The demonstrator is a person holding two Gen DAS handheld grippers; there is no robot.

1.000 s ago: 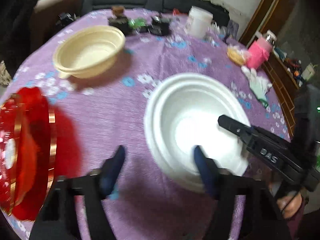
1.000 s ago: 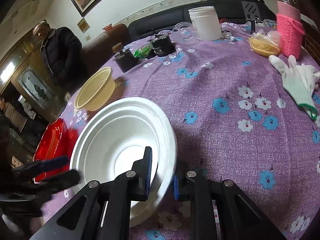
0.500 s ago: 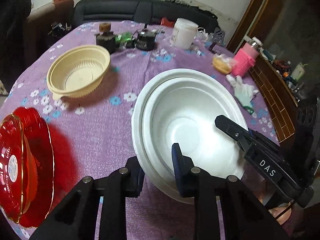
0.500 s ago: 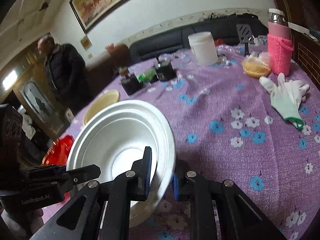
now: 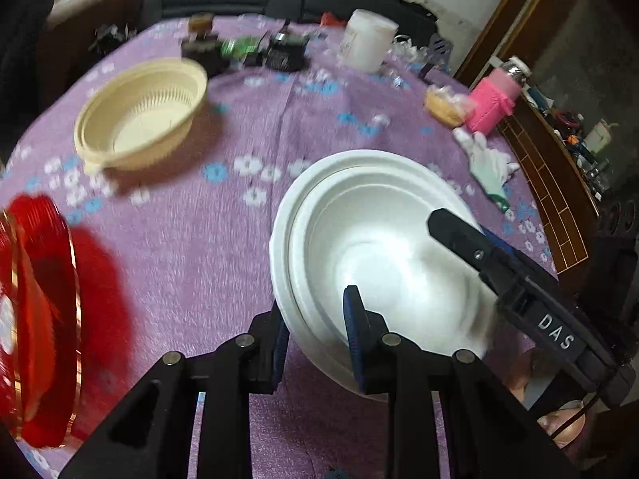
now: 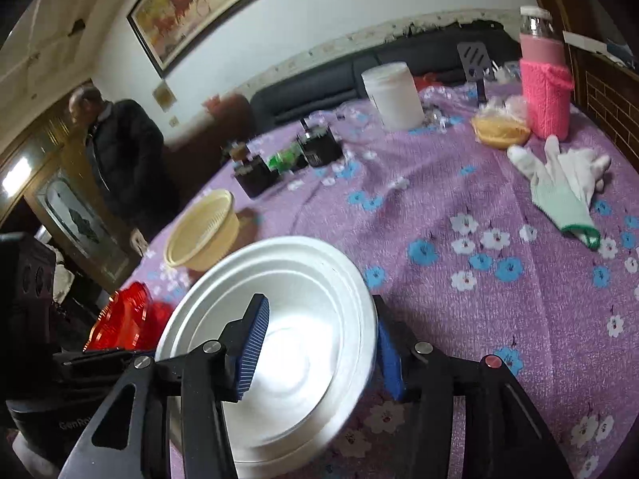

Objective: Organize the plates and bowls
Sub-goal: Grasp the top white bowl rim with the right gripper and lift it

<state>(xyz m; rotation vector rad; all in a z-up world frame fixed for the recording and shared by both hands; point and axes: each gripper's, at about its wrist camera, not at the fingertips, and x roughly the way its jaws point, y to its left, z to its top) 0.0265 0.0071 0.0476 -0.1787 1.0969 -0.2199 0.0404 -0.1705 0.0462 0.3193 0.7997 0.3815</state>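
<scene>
Smooth, round white bowls (image 5: 375, 239), nested, sit on the purple flowered bench (image 5: 207, 247). The left gripper (image 5: 315, 339) fingers pinch their near rim. The right gripper (image 6: 319, 343), with ribbed blue pads and marked "DAS", has just been opening; its spread fingers straddle the opposite rim.

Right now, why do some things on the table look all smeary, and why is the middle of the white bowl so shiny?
Left wrist view: motion blur smears the red plates and cream basket; glare brightens the white bowl. Right wrist view: sharper, the glove is crisp, the fisheye bends the wall, and the same glare sits in the bowl.
</scene>
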